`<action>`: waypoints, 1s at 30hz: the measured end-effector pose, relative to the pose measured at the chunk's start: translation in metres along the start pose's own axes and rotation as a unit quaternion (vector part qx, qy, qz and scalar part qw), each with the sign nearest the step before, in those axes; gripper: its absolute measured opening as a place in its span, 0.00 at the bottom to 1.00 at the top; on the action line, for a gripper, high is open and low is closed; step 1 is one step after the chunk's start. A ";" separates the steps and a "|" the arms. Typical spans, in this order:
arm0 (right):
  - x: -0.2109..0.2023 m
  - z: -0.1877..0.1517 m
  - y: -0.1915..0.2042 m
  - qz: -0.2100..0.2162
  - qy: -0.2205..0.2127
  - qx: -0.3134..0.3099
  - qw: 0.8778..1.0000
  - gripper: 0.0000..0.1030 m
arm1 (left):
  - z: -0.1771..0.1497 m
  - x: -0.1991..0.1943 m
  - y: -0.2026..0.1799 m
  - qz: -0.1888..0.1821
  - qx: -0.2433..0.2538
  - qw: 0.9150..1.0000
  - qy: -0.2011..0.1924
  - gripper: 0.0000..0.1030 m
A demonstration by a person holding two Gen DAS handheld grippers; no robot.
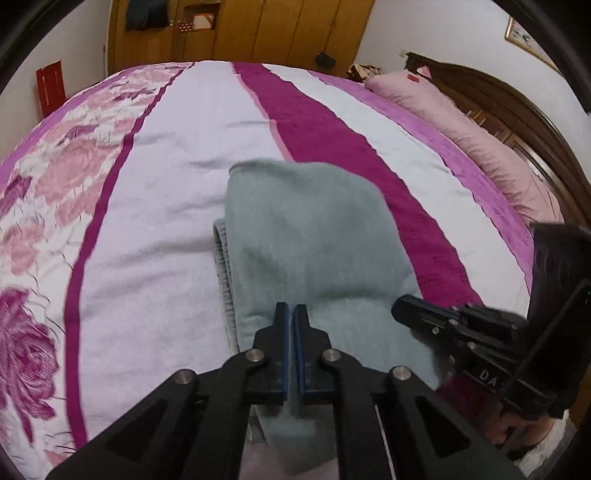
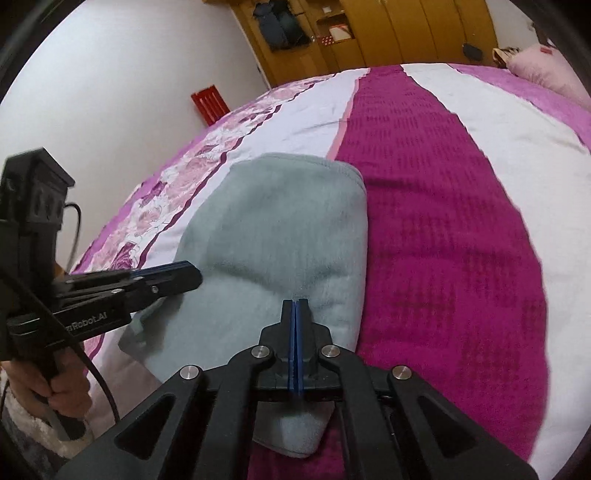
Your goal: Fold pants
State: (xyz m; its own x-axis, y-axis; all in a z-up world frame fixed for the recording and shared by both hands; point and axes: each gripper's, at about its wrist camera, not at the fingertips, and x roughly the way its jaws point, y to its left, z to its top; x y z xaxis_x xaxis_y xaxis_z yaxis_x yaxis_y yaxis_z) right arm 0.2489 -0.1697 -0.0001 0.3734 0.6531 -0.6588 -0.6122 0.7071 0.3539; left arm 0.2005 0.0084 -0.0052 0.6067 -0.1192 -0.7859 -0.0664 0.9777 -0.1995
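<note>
The grey fleece pants (image 1: 314,240) lie folded on the bed cover (image 1: 166,221), near the edge of the bed closest to the person, with the far fold rounded over and the ribbed waistband (image 1: 221,266) showing along the left side of the bundle. The pants straddle the white band and the magenta stripe (image 2: 443,240) of the cover.

Left gripper (image 1: 293,314): jaws closed, blue pads all but touching, with a thin layer of the grey fabric pinched between them at the near edge of the pants. Cloth hangs below the jaws toward the camera.

Right gripper (image 2: 295,306): jaws fully closed, pads together, clamped on the near edge of the pants at the bundle's right side; a flap of fabric hangs beneath it.

The two grippers sit side by side along the near edge. A hand (image 2: 62,391) grips the left gripper's handle.

A pink pillow (image 1: 461,122) lies at the bed's headboard end; a wooden wardrobe (image 1: 258,29) stands beyond the far edge.
</note>
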 end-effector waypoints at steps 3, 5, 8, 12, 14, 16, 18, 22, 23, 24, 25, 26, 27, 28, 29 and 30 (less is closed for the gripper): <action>-0.005 0.021 0.007 0.022 -0.023 -0.017 0.999 0.00 | 0.014 -0.012 -0.002 -0.020 -0.004 1.000 -0.017 0.04; 0.007 0.032 0.008 0.022 -0.017 -0.024 0.999 0.00 | 0.024 -0.010 -0.004 -0.020 -0.001 0.999 -0.027 0.04; 0.039 0.030 -0.004 -0.005 0.020 -0.018 1.000 0.00 | 0.032 0.014 0.002 -0.008 -0.010 1.000 -0.012 0.04; 0.051 0.028 -0.002 -0.025 0.043 -0.033 0.998 0.00 | 0.025 0.034 0.009 -0.011 -0.019 1.000 0.003 0.04; 0.042 0.041 0.002 -0.011 0.033 -0.027 0.999 0.00 | 0.033 0.024 0.005 -0.011 -0.017 1.000 0.002 0.04; 0.034 0.055 0.001 -0.005 0.007 -0.023 1.000 0.00 | 0.044 0.014 0.002 -0.013 -0.012 1.000 -0.019 0.04; 0.039 0.065 -0.006 -0.002 0.002 -0.015 1.000 0.00 | 0.056 0.010 -0.001 -0.011 -0.005 0.999 -0.034 0.04; 0.073 0.058 -0.025 -0.002 0.031 0.024 0.999 0.00 | 0.064 0.046 0.007 0.010 -0.012 1.000 -0.005 0.04; 0.076 0.056 -0.028 0.003 0.029 0.032 0.999 0.00 | 0.060 0.061 0.012 0.013 -0.016 1.000 0.009 0.03; 0.074 0.057 -0.029 0.005 0.027 0.033 0.999 0.00 | 0.058 0.065 0.015 0.009 -0.022 1.000 0.008 0.03; 0.069 0.059 -0.029 0.005 0.026 0.032 0.999 0.00 | 0.057 0.064 0.017 0.005 -0.026 1.000 0.000 0.03; 0.062 0.061 -0.027 0.006 0.020 0.033 0.999 0.00 | 0.058 0.060 0.018 0.001 -0.031 1.000 -0.001 0.03; 0.055 0.063 -0.026 0.011 0.011 0.035 0.999 0.00 | 0.060 0.054 0.018 -0.002 -0.037 0.999 -0.005 0.03; 0.047 0.064 -0.025 0.013 0.003 0.036 0.999 0.00 | 0.061 0.047 0.017 -0.005 -0.040 0.999 -0.012 0.03; 0.037 0.063 -0.025 0.010 -0.005 0.040 0.999 0.00 | 0.062 0.040 0.015 -0.005 -0.036 0.999 -0.017 0.03; 0.024 0.060 -0.026 0.009 -0.017 0.049 0.999 0.00 | 0.062 0.035 0.013 0.000 -0.032 0.999 -0.018 0.03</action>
State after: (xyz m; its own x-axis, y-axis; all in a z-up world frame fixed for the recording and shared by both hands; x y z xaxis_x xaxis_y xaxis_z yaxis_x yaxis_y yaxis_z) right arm 0.3157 -0.1561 0.0143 0.3879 0.6736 -0.6291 -0.5487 0.7172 0.4296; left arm 0.2701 0.0283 0.0014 0.6344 -0.1116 -0.7649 -0.1163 0.9645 -0.2372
